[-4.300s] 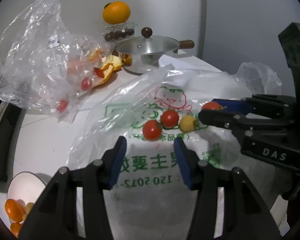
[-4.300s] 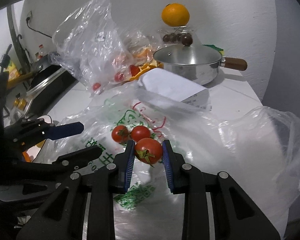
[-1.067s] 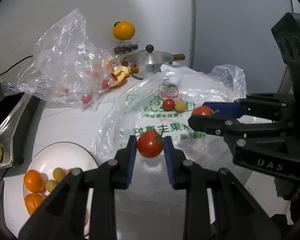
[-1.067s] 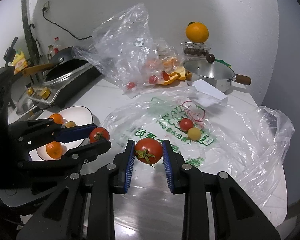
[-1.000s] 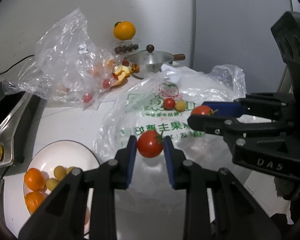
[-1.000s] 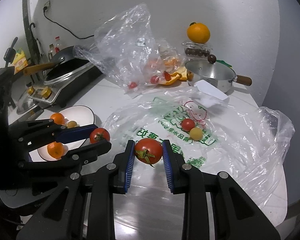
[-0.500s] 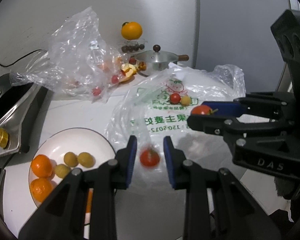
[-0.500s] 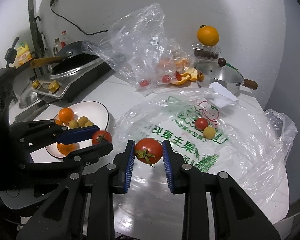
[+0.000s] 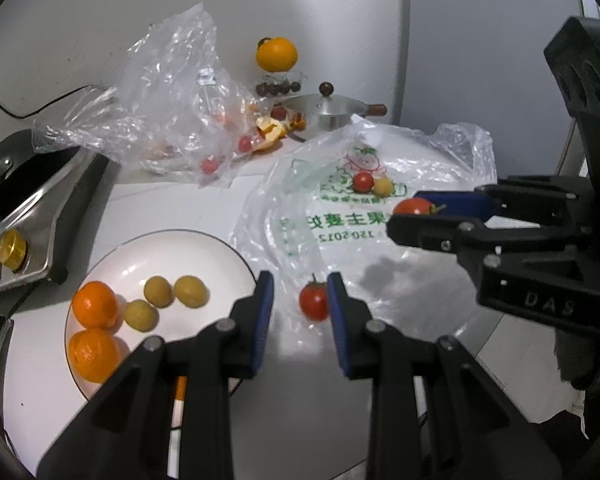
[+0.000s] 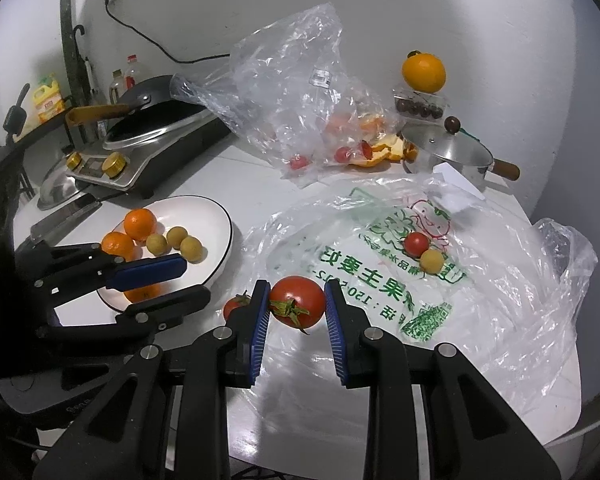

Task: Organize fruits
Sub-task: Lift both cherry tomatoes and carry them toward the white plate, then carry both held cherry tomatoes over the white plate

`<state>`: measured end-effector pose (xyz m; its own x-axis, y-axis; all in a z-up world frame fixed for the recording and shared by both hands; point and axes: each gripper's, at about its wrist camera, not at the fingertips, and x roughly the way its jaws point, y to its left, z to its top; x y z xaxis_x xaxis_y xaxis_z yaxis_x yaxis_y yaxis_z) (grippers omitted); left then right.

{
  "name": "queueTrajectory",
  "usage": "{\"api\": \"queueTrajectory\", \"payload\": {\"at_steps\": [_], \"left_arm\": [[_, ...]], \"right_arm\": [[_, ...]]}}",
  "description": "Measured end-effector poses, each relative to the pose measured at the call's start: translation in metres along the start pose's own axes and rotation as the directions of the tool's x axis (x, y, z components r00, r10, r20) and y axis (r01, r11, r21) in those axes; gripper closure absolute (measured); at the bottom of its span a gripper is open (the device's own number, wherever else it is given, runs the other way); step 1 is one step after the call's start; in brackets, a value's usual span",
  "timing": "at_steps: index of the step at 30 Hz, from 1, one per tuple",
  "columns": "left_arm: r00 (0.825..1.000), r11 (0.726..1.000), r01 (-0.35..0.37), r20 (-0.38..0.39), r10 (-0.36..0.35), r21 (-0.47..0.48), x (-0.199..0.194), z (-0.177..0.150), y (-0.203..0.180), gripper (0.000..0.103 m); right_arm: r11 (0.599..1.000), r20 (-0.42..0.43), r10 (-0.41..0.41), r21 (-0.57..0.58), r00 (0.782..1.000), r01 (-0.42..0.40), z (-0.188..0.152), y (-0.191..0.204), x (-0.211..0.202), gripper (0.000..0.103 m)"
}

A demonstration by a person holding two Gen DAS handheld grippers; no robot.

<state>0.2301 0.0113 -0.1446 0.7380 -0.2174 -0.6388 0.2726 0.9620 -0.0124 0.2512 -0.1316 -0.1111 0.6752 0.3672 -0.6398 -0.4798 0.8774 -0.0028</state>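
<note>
My right gripper (image 10: 296, 304) is shut on a large red tomato (image 10: 298, 301), held above the printed plastic bag (image 10: 380, 272); it also shows in the left wrist view (image 9: 414, 207). My left gripper (image 9: 299, 300) is open; a small red tomato (image 9: 314, 301) lies on the bag's edge between its fingers, free of the pads. That tomato shows in the right wrist view (image 10: 236, 305). A white plate (image 9: 204, 248) to the left holds two oranges (image 9: 94, 304) and three small yellow fruits (image 9: 191, 290). A red cherry tomato (image 10: 416, 242) and a yellow one (image 10: 432, 261) lie on the bag.
A clear crumpled bag (image 10: 300, 92) with fruit and peels lies at the back. A lidded steel pan (image 10: 448, 152), an orange (image 10: 424, 72) on a clear box, and an induction cooker with a wok (image 10: 148, 136) stand behind. The table edge is near on the right.
My left gripper took a small tomato off the bag, carried it left toward the plate, then opened; the tomato dropped onto the bag's edge. My right gripper kept its tomato and drew back.
</note>
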Motion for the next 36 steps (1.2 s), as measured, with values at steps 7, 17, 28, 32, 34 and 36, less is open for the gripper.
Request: {"api": "queueTrajectory", "payload": {"at_steps": [7,17,28,32,34,36], "left_arm": [[1.0,1.0,0.014,-0.028,-0.013,0.018,0.012,-0.003,-0.01,0.075],[0.996,0.999,-0.003,-0.084,0.006,0.035,0.039,-0.003,-0.02,0.075],[0.99,0.998,-0.04,-0.134,0.046,0.048,0.065,-0.005,-0.019,0.074],[0.991,0.998,-0.034,-0.126,0.041,0.058,0.065,-0.004,-0.02,0.075],[0.992,0.998,-0.032,-0.12,0.039,0.061,0.063,-0.003,-0.02,0.076],[0.993,0.998,-0.03,-0.11,0.036,0.061,0.06,-0.002,-0.019,0.076]], "right_arm": [[1.0,-0.014,0.005,0.015,1.0,-0.005,-0.009,-0.002,0.004,0.074],[0.998,-0.028,0.014,0.054,1.0,-0.012,-0.019,-0.022,0.011,0.074],[0.996,-0.038,0.034,0.086,0.999,-0.03,-0.024,-0.04,0.024,0.074],[0.995,-0.042,0.035,0.093,0.998,-0.031,-0.026,-0.044,0.027,0.074],[0.995,-0.042,0.035,0.095,0.999,-0.03,-0.026,-0.045,0.027,0.074],[0.995,-0.041,0.034,0.094,0.999,-0.03,-0.025,-0.044,0.027,0.074]]}}
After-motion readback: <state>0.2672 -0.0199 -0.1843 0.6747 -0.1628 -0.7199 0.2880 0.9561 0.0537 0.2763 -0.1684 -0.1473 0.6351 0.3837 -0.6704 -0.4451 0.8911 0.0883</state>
